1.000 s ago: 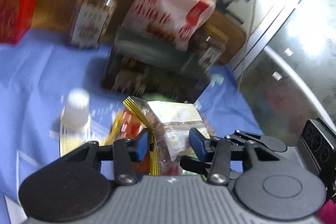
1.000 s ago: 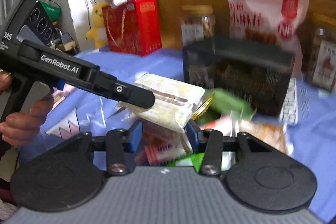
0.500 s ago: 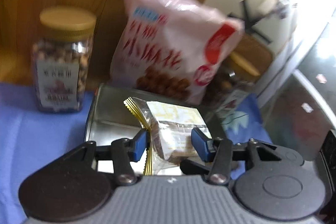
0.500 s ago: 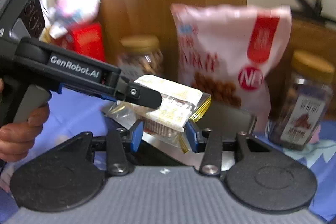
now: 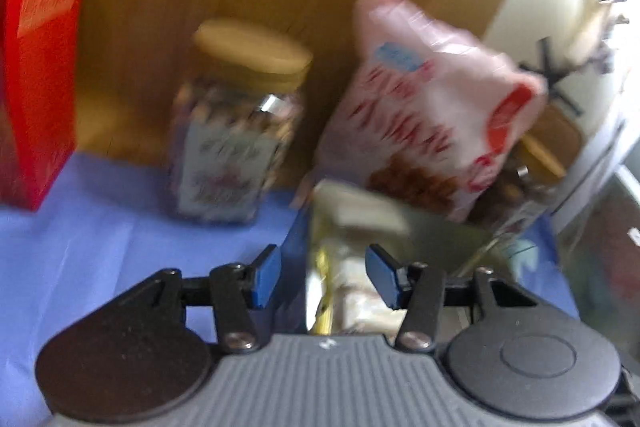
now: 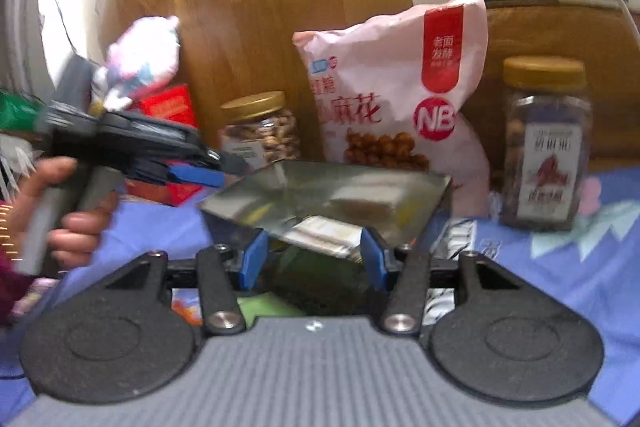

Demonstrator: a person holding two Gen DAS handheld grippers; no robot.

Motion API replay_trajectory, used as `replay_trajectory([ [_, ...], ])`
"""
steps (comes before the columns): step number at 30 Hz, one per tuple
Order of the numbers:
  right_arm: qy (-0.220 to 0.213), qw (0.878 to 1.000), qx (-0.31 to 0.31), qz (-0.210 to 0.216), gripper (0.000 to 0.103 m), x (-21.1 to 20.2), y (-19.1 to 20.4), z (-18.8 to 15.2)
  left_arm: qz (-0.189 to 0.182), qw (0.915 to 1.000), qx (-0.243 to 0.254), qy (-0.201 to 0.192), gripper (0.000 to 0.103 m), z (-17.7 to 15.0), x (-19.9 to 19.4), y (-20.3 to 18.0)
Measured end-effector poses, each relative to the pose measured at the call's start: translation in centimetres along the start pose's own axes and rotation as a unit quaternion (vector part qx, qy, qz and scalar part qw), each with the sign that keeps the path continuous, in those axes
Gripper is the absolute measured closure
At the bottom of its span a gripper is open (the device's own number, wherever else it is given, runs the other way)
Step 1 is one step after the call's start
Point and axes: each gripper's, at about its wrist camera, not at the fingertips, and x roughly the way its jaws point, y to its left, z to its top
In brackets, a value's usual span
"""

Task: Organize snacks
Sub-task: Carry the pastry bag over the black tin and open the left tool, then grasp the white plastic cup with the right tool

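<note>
Jaws of the right gripper [image 6: 312, 257] are opening, and the pale wrapped snack [image 6: 324, 233] shows between the blue pads with gaps at both sides, lying at the near end of the dark metal tin [image 6: 424, 187]. A second pale block lies deeper in that tin, though the shiny walls may only be mirroring the first; I cannot tell which. The left gripper [image 5: 322, 273] has its jaws apart with nothing pressed between them, and through the gap the same tin [image 5: 444, 231] shows a blurred gold-edged packet [image 5: 360, 291] inside. Behind the tin leans a pink snack bag [image 6: 396, 87]. A gold-lidded jar of nuts [image 6: 260, 131] stands at its left and a labelled jar [image 6: 546, 143] at its right, both closed, on the desk under a blue cloth [image 6: 580, 267]. A hand [image 6: 68, 211] holds the left gripper beside a red box [image 6: 168, 107].
</note>
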Motion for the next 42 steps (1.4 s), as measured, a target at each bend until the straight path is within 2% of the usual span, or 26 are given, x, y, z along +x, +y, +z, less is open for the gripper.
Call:
replay_trajectory([
  [2,0.013,1.000,0.015,0.009,0.049,0.2,-0.2,-0.2,-0.009,0.9995,-0.016,0.027,0.057,-0.3,1.0,0.4],
  [3,0.017,1.000,0.016,0.009,0.049,0.4,-0.2,-0.3,-0.012,0.9991,-0.020,0.037,0.055,-0.6,1.3,0.2],
  [7,0.028,0.999,0.026,-0.001,0.049,1.3,-0.9,-0.1,0.017,0.9995,-0.002,0.026,0.054,-1.5,0.9,-1.2],
  [9,0.028,0.999,0.022,0.000,0.051,1.4,-1.0,-0.1,0.026,0.9995,0.000,0.021,0.049,-1.8,0.6,-2.1],
  [14,0.010,0.998,-0.037,-0.047,0.051,0.5,0.4,-0.2,0.024,0.9993,-0.007,0.027,0.047,-2.6,-0.2,-2.9],
  [17,-0.004,0.997,-0.018,-0.078,0.049,-0.8,-0.4,-0.1,0.021,0.9993,-0.002,0.029,0.047,-3.4,-0.7,-3.5],
  [19,-0.009,0.998,-0.004,-0.064,0.048,-2.2,-0.6,-0.1,0.008,0.9997,-0.011,0.019,0.047,-3.5,-2.1,-3.4],
  [22,-0.010,0.999,-0.021,-0.047,0.048,-4.3,1.0,-1.0,-0.015,0.9996,-0.021,-0.008,0.047,-4.2,-5.4,-2.9],
  [24,0.003,0.999,-0.026,-0.022,0.048,-5.0,2.6,-2.1,-0.027,0.9993,-0.008,-0.027,0.045,-5.1,-7.7,-2.4],
  [26,0.026,0.999,-0.030,0.003,0.048,-4.9,4.2,-3.5,-0.021,0.9989,0.007,-0.041,0.045,-6.4,-9.8,-1.7],
  [30,0.076,0.995,-0.043,0.041,0.048,-2.7,7.2,-5.6,0.017,0.9984,0.022,-0.048,0.045,-9.0,-12.2,0.9],
  [33,0.097,0.992,-0.065,0.056,0.048,-0.2,9.9,-5.6,0.034,0.9985,-0.002,-0.043,0.045,-9.8,-12.5,3.4],
  [38,0.107,0.985,-0.117,0.060,0.048,4.8,13.6,-4.0,0.028,0.9970,-0.039,-0.061,0.045,-9.8,-12.6,5.9],
  [42,0.132,0.984,-0.115,0.045,0.048,10.5,14.6,-2.6,0.007,0.9950,-0.078,-0.061,0.045,-9.5,-11.8,7.6],
])
